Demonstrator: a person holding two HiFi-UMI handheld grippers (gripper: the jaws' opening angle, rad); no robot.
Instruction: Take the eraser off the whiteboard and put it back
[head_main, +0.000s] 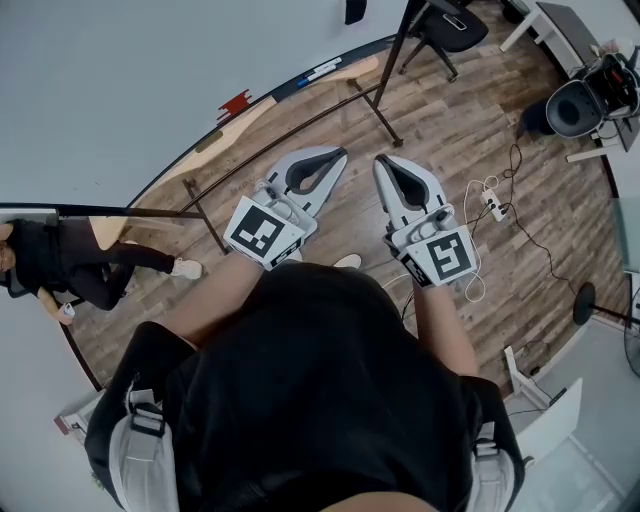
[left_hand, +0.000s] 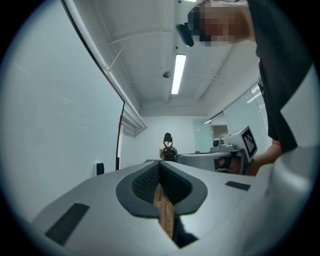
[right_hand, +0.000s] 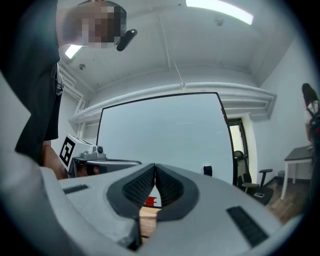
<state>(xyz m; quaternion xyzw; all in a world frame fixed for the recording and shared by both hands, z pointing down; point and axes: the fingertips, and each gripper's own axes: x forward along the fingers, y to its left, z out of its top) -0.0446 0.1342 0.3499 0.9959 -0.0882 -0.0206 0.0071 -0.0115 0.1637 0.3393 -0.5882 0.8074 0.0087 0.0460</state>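
On my feed the whiteboard (head_main: 120, 90) fills nine to twelve o'clock. Its wooden ledge (head_main: 245, 122) curves above a plank floor (head_main: 480, 130) that spreads from one to four, with cables (head_main: 525, 225) at three. The eraser (head_main: 355, 10), a small black block on the board face, sits at twelve, cut by the frame edge and well apart from both grippers. The left gripper (head_main: 338, 153) and right gripper (head_main: 383, 160) have their jaws closed on nothing. I can't identify the red piece (head_main: 236, 103) at eleven.
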